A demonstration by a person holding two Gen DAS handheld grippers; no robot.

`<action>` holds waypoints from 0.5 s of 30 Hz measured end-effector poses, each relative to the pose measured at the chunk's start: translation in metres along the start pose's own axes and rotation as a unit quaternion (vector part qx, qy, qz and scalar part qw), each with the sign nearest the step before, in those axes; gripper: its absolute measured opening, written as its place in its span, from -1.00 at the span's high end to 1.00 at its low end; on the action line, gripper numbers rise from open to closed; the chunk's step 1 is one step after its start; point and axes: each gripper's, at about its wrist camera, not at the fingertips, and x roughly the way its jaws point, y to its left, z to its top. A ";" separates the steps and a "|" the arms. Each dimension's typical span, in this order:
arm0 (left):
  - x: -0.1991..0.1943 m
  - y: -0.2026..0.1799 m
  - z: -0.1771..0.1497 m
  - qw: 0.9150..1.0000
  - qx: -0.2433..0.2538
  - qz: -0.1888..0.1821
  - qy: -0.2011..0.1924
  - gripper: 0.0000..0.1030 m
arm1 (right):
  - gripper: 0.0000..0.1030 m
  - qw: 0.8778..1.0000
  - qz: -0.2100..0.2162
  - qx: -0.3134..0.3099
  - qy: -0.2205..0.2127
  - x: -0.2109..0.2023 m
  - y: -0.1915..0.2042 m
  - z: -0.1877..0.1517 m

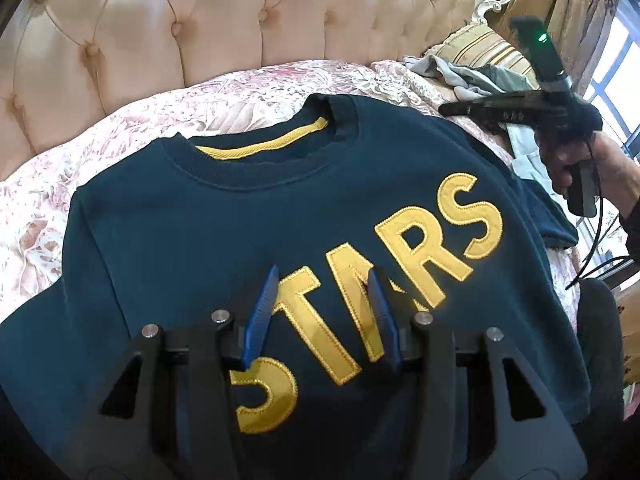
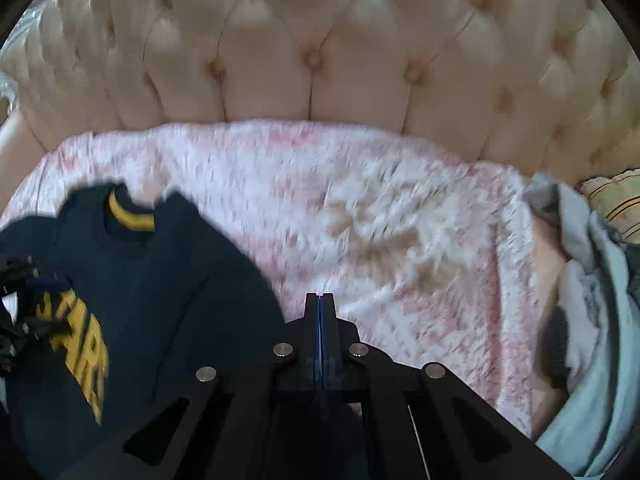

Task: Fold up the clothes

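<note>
Navy sweatshirt [image 1: 248, 216] lies face up on the pink bedspread [image 1: 80, 152], collar pointing away from the left tool [image 1: 322, 280], whose blue fingers hang half open and empty over its yellow lettering. Right tool [image 2: 320, 300], pinched shut, apparently on nothing, hovers just off the garment's right shoulder.

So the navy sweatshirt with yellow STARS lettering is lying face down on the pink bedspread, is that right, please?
Not quite: the navy sweatshirt lies face up, not face down. The left wrist view shows the yellow STARS lettering on its upper side. It does lie on the pink bedspread.
</note>
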 end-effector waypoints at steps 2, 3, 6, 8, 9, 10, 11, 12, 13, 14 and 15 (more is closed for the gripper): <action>0.000 0.000 0.000 1.000 0.001 -0.001 0.000 0.03 | 0.75 0.998 0.053 0.012 -0.011 -0.006 -0.005 0.007; 0.000 -0.001 -0.001 1.000 0.002 0.000 0.000 0.03 | 0.55 0.996 0.085 0.020 0.002 -0.003 -0.008 0.013; -0.001 -0.002 0.000 1.000 0.006 0.001 0.001 0.03 | -0.33 0.990 0.137 0.023 0.031 0.012 -0.014 0.026; -0.001 -0.002 0.000 1.000 0.006 -0.001 0.002 0.03 | -0.33 0.988 0.145 0.013 0.054 0.025 -0.015 0.032; -0.001 -0.001 0.000 1.000 0.006 -0.003 0.001 0.03 | -0.32 0.983 0.169 0.019 0.071 0.033 -0.018 0.033; -0.001 -0.001 0.000 1.000 0.006 -0.004 0.001 0.03 | -0.32 0.979 0.187 0.027 0.079 0.035 -0.019 0.032; 0.000 -0.001 0.001 1.000 0.006 -0.005 0.001 0.03 | -0.32 0.975 0.204 0.030 0.088 0.040 -0.020 0.030; 0.000 0.000 0.001 1.000 0.006 -0.006 0.001 0.03 | -0.33 0.970 0.221 0.034 0.098 0.045 -0.021 0.029; 0.000 0.000 0.001 1.000 0.005 -0.007 0.001 0.03 | -0.32 0.968 0.228 0.029 0.105 0.050 -0.022 0.028; 0.000 0.000 0.001 1.000 0.004 -0.008 0.001 0.03 | -0.32 0.965 0.234 0.026 0.113 0.055 -0.022 0.028; 0.000 0.001 0.002 1.000 0.003 -0.008 0.000 0.03 | -0.32 0.959 0.253 0.033 0.123 0.058 -0.023 0.025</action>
